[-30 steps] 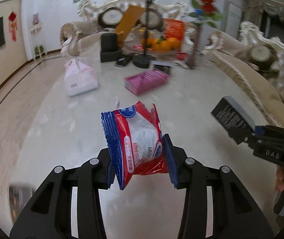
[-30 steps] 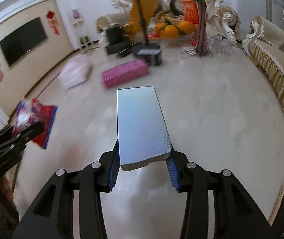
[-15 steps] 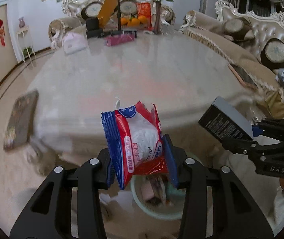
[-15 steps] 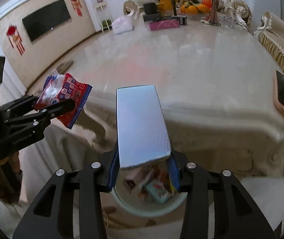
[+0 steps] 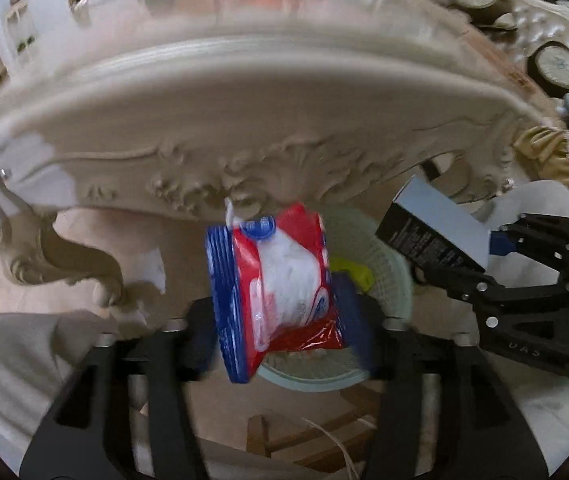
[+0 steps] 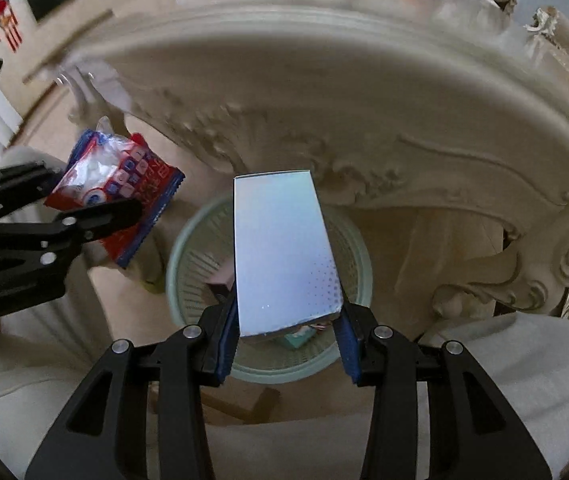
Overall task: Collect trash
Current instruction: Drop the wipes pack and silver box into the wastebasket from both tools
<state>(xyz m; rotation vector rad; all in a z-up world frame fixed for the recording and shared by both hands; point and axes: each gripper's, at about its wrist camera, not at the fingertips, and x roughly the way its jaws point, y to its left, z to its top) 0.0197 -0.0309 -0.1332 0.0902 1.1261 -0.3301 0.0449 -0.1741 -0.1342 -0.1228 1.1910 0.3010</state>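
My left gripper [image 5: 280, 320] is shut on a red, white and blue snack packet [image 5: 276, 284], held above a pale green waste basket [image 5: 388, 280]. The packet also shows in the right wrist view [image 6: 118, 196]. My right gripper [image 6: 286, 340] is shut on a flat silvery-blue box [image 6: 284, 256], held right over the same basket [image 6: 188, 256], which has some trash inside. The box shows from the left wrist view [image 5: 436, 232] with its dark printed side, right of the packet.
The carved beige table edge [image 5: 264, 120] and its apron [image 6: 364, 140] curve over the basket. A carved leg [image 5: 56, 256] stands at left, another [image 6: 524, 280] at right. Pale cushions [image 6: 524, 380] lie in the near corners.
Both grippers have dropped from above the table top to below its edge. The basket now lies much closer under the packet and the box. Both grips are unchanged.
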